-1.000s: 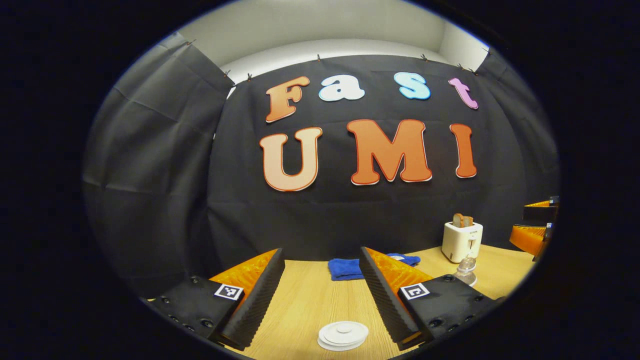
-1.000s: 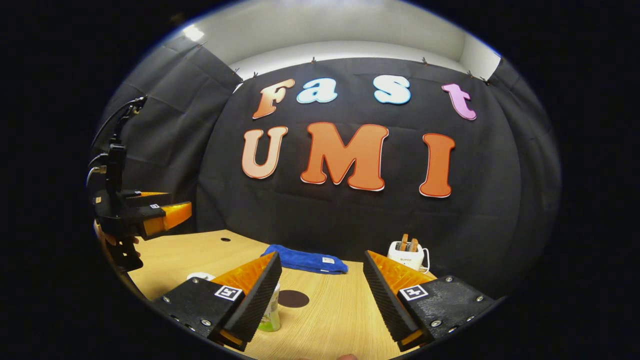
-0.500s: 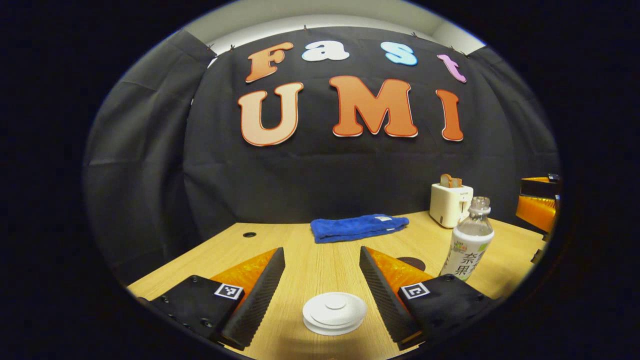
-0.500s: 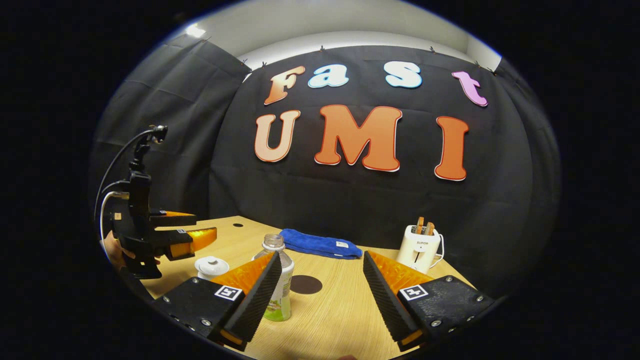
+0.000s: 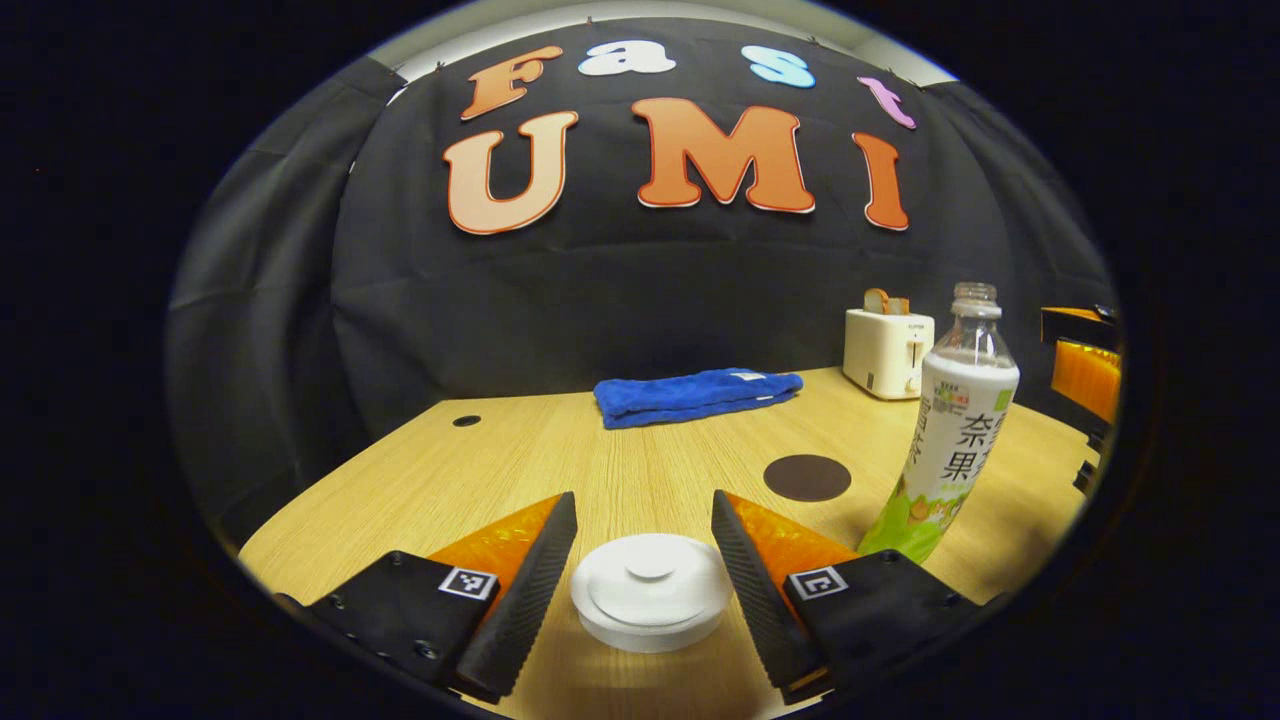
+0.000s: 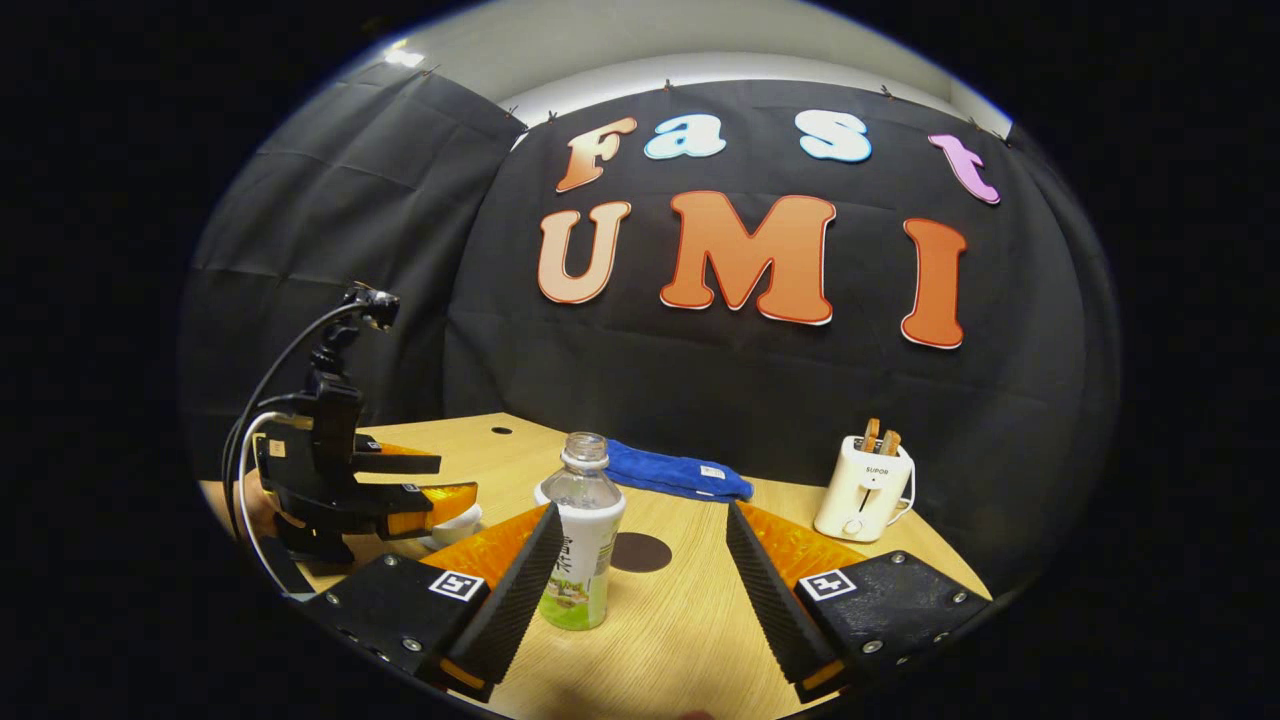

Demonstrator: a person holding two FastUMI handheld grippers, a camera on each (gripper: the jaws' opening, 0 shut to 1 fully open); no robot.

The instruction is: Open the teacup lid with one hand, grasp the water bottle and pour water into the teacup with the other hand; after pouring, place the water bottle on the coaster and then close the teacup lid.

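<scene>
With its jaws spread either side of the round white teacup lid (image 5: 650,590), the left gripper (image 5: 642,585) could knock the lid off-centre; the right gripper (image 6: 640,590), open, risks tipping the uncapped clear plastic water bottle (image 6: 584,535).

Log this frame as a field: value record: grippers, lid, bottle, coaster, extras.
left gripper: open, fingers either side of the teacup lid, not touching
right gripper: open, bottle ahead by its left finger, not held
teacup lid: on the cup
water bottle: upright on the table, uncapped
coaster: dark, round, bare, beyond the bottle
extras: blue cloth, toaster at the back
</scene>
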